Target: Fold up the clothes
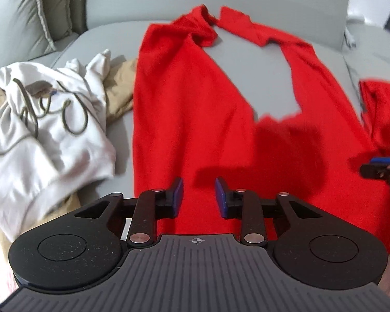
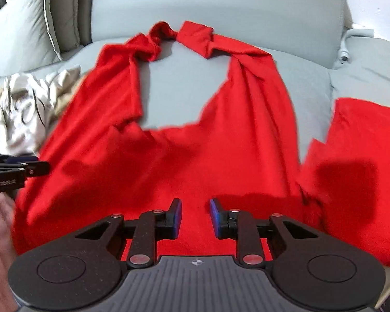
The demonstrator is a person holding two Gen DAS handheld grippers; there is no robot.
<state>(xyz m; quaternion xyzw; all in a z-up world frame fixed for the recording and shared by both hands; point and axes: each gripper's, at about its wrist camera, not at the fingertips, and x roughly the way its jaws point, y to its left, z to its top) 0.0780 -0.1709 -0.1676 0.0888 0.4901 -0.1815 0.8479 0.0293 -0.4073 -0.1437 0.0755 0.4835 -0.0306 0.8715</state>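
Observation:
A red garment (image 1: 189,119) (image 2: 195,161) lies spread on the grey sofa seat (image 1: 260,78) (image 2: 176,85). Two long parts of it run toward the backrest, and their far ends are twisted. My left gripper (image 1: 198,197) hovers open over the near part of the red cloth, with nothing between its blue pads. My right gripper (image 2: 195,217) is open too, above the same near part and further right, with its jaws empty. Each gripper shows at the edge of the other's view: the right gripper (image 1: 379,171) and the left gripper (image 2: 26,167). More red cloth (image 2: 364,143) lies to the right; I cannot tell whether it is joined.
A crumpled white hoodie (image 1: 46,130) (image 2: 20,109) with a dark drawstring lies left of the red garment, on tan cloth (image 1: 119,88). A grey cushion (image 1: 20,7) (image 2: 20,26) leans at the back left. The sofa backrest (image 2: 221,2) rises behind.

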